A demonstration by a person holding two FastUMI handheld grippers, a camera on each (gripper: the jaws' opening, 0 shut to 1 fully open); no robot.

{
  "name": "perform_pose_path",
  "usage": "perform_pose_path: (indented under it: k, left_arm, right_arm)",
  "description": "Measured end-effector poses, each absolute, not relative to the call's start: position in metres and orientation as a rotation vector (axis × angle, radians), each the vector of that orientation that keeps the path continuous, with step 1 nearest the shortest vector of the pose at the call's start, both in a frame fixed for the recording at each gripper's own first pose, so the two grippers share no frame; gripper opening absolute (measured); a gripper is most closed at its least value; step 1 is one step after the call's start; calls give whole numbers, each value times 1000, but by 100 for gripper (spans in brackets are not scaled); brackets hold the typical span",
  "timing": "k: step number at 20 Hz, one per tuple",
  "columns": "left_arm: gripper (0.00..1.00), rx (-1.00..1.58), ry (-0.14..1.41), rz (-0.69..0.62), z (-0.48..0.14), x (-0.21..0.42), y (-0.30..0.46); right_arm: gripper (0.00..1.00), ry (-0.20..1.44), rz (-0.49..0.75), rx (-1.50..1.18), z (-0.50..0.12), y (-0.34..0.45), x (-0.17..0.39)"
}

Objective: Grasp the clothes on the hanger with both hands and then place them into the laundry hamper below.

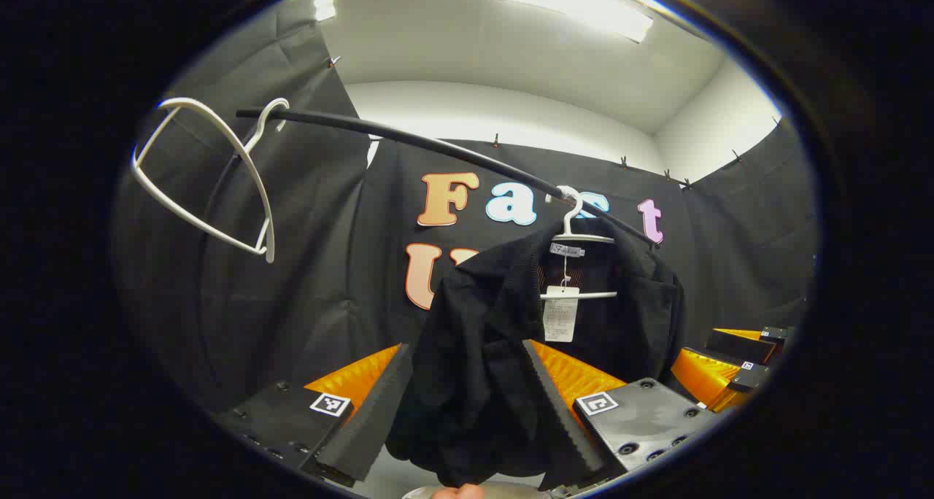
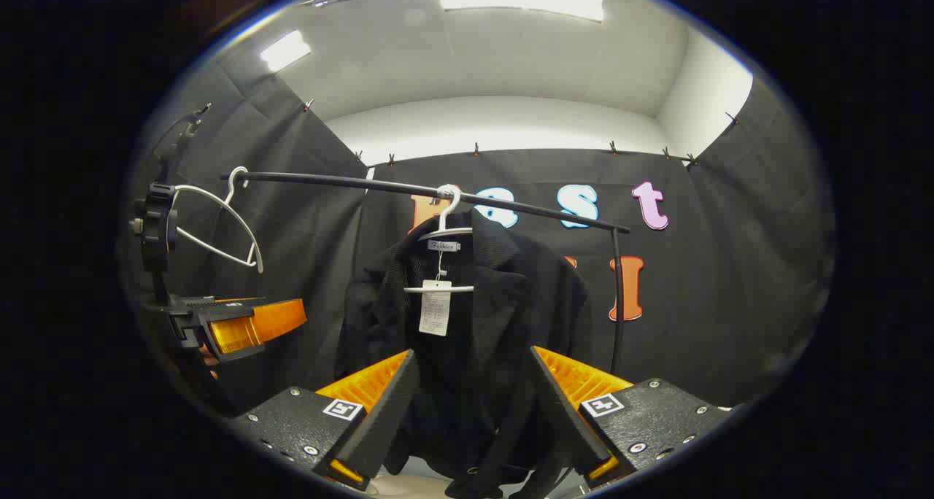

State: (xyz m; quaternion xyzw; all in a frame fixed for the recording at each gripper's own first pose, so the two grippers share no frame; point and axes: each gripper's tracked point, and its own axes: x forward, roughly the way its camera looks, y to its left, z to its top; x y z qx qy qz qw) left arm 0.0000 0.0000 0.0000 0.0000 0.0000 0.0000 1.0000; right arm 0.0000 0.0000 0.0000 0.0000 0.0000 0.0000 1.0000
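A black jacket (image 2: 467, 316) is hanging on a white hanger (image 2: 445, 229) from the rail (image 1: 452, 152), so both hands can be reaching it from the front. The left gripper (image 1: 467, 411) and right gripper (image 2: 471, 419) are both standing spread wide, released, with the jacket's lower cloth lying between the fingers but apparently not yet pinched. An empty hanger (image 1: 211, 178) is dangling nearby.

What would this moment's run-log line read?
stage: approach | left gripper: open, fingers flanking the black jacket, no contact confirmed | right gripper: open, facing jacket | jacket: on white hanger on rail | spare hanger: empty
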Motion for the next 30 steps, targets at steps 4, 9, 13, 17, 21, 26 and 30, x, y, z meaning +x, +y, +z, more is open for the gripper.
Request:
perform_pose_path:
  k: [4, 9, 13, 17, 21, 26, 30]
  left_arm:
    - [96, -16, 2, -3, 0, -4, 13]
    - [95, 12, 8, -5, 2, -7, 20]
    - [95, 7, 5, -4, 1, -5, 19]
    - [93, 25, 0, -12, 0, 0, 15]
    - [93, 20, 3, -15, -3, 0, 15]
    - [93, 23, 12, -15, -3, -3, 18]
    - [97, 24, 18, -14, -1, -10, 21]
  right_arm:
    - [99, 23, -26, -14, -6, 4, -3]
    - [93, 56, -43, -17, -12, 0, -6]
    - [93, 57, -51, -38, -15, -2, -3]
    - [93, 57, -42, -29, -19, 1, 3]
    - [93, 56, -42, -31, -21, -1, 6]
    - [93, 73, -30, -39, -26, 1, 18]
    - [93, 100, 10, -31, -36, 10, 40]
